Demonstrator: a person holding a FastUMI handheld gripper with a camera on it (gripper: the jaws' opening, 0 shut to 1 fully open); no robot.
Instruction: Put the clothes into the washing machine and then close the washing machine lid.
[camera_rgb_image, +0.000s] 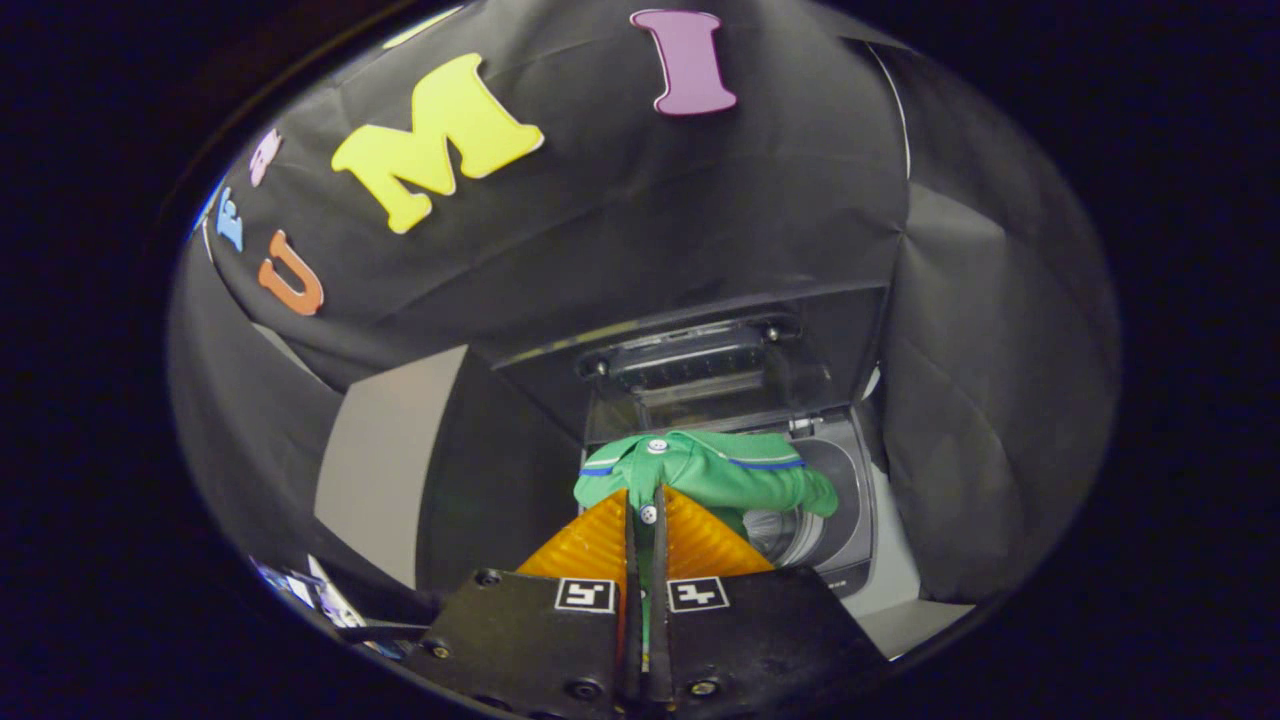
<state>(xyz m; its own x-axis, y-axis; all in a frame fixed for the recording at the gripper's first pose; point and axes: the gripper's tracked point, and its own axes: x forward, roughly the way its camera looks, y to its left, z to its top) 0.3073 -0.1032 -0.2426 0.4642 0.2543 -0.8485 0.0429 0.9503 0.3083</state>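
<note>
The gripper (645, 500) has its two fingers drawn almost together, pinching a fold of the green shirt (700, 468) at its buttoned placket, so the cloth is clamped between both pads and the garment hangs bunched just ahead of the fingertips. A grip on the placket near the collar makes sense: the doubled, stitched cloth there gives the pads something firm to bite, and the rest of the shirt gathers into one lump rather than trailing. Taking the washing machine (850, 540) as the landmark, the shirt is held in front of and above its open top, covering much of the opening, with part of the metal drum (785, 535) showing below and to one side of the cloth; whether the hem already dips inside the drum cannot be told. Behind the opening the lid (700, 365) stands raised, tipped back toward the booth wall, which leaves the mouth free for loading and puts the lid within reach for the closing step. By the look of it the shirt is at the carrying stage, not yet let go into the tub; the next move would seem to call for bringing it squarely over the drum before parting the fingers, lest a sleeve drape over the rim and foul the lid
</note>
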